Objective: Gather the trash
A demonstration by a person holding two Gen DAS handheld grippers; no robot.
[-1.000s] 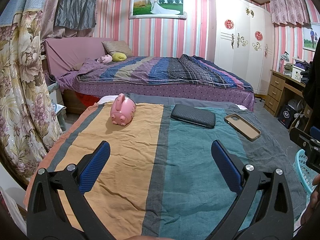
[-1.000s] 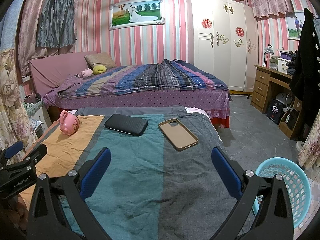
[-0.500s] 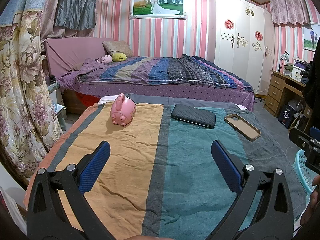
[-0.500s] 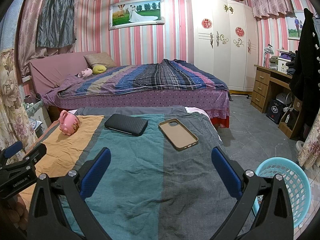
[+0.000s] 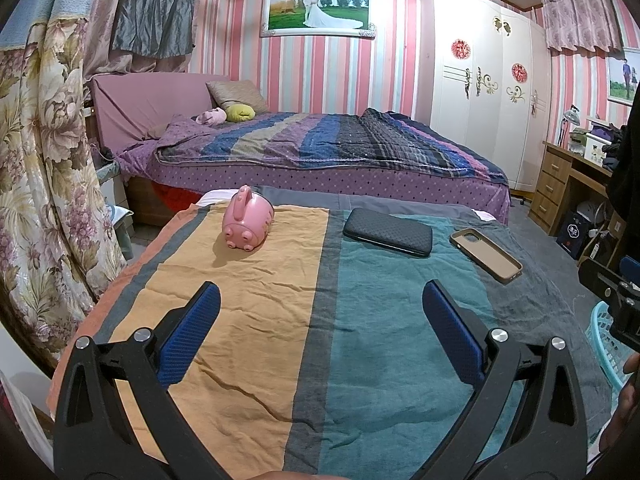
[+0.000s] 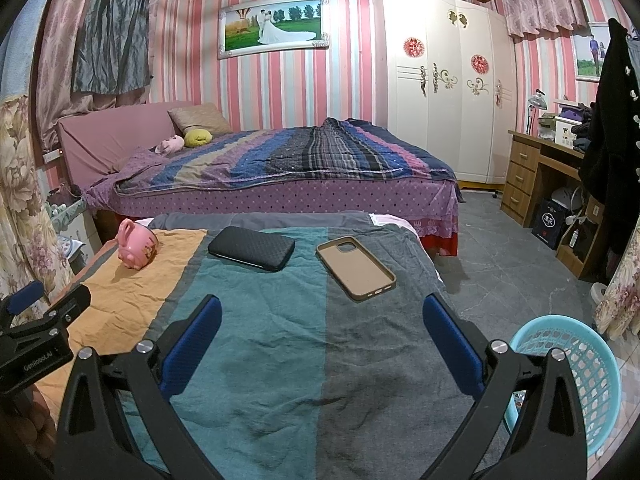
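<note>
Both your grippers, left gripper (image 5: 316,330) and right gripper (image 6: 322,334), hover low over the striped cloth (image 6: 280,340) on the worktop with jaws spread wide and nothing between them. On it lie a pink pig figure (image 5: 249,224) at eleven o'clock, a black textured case (image 6: 251,248) near twelve and a tan phone case (image 6: 355,268) at one; which of these counts as trash I cannot tell. The blue basket (image 6: 576,376) sits on the floor at four o'clock off the worktop's edge, its inside mostly hidden, so this fits either a collection ahead or one already finished.
</note>
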